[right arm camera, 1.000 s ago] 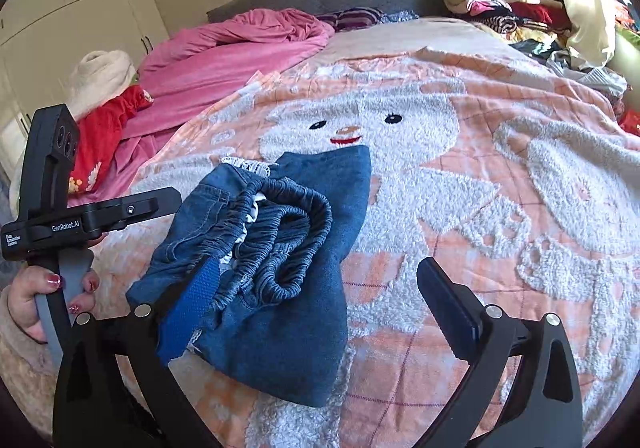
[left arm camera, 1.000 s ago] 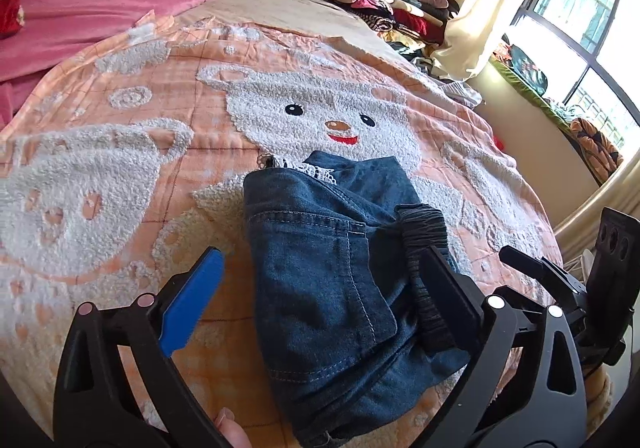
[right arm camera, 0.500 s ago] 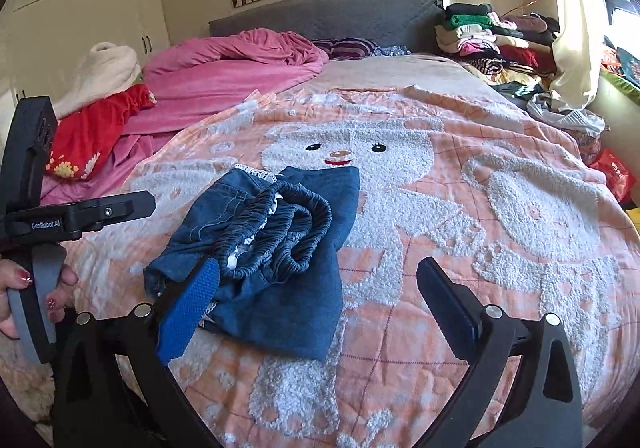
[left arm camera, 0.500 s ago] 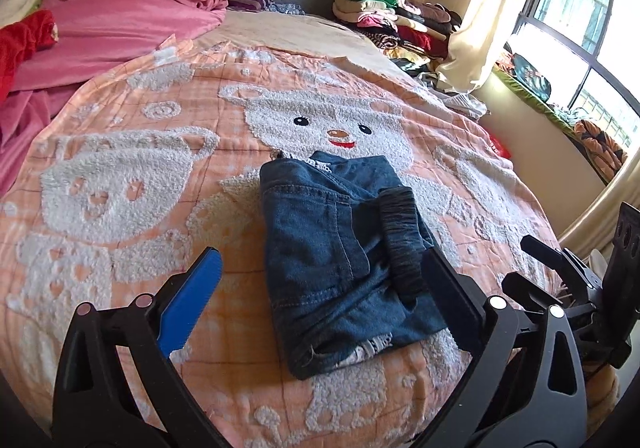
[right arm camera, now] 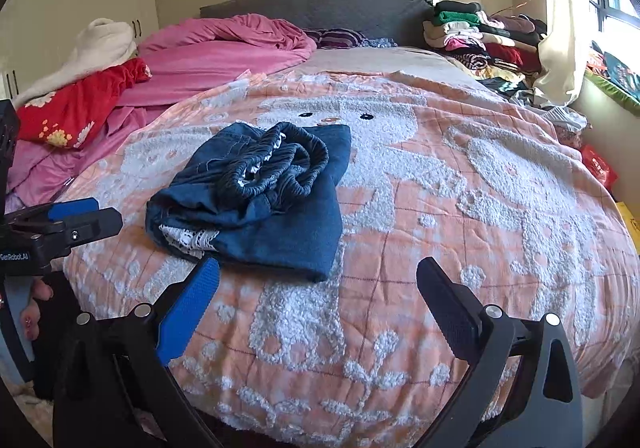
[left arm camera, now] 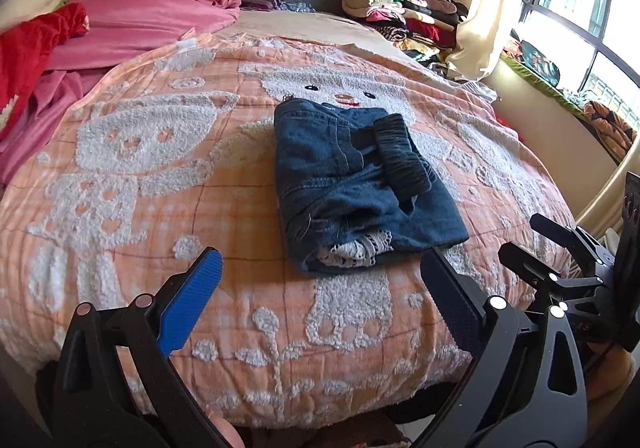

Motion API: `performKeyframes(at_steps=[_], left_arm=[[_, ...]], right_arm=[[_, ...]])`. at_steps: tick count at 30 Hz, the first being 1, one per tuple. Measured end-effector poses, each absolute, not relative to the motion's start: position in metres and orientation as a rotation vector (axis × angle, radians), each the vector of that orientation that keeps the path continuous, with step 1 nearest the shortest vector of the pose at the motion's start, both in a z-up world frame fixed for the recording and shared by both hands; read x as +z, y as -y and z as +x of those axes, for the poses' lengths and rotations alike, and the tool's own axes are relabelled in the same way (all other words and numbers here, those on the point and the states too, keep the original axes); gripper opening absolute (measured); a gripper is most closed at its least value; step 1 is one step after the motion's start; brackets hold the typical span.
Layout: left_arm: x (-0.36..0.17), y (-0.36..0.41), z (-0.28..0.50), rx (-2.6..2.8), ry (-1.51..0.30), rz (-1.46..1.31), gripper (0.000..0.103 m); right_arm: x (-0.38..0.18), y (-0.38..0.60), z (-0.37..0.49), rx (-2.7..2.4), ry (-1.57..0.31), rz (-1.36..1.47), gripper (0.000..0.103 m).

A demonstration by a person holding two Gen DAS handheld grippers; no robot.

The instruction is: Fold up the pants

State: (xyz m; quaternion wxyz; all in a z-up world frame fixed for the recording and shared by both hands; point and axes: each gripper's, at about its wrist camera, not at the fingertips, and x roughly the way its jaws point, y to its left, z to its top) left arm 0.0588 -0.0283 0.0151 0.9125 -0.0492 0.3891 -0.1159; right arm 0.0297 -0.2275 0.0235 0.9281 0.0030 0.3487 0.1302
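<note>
Folded denim pants (left arm camera: 360, 184) lying in a compact bundle on the peach bear-patterned blanket (left arm camera: 132, 176), near the middle of the bed. Elastic waistband (right arm camera: 280, 164) bunched on top; white lace trim (right arm camera: 188, 238) peeking from the near end. Left claw (left arm camera: 320, 288) spread wide, empty, held clear of the pants above the blanket's near edge. Right claw (right arm camera: 318, 288) likewise spread wide and empty, just short of the bundle. Pink duvet (right arm camera: 224, 52) heaped by the headboard; stacked clothes (right arm camera: 480, 36) beside the window.
</note>
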Motion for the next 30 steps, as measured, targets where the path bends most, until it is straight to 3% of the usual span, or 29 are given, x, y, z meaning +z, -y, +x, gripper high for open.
performKeyframes(at_steps=[30], left_arm=[[0.006,0.024,0.040,-0.234,-0.839,-0.120,0.093]], right_arm=[[0.028,0.221,0.009,0.257,-0.732,0.005,0.098]])
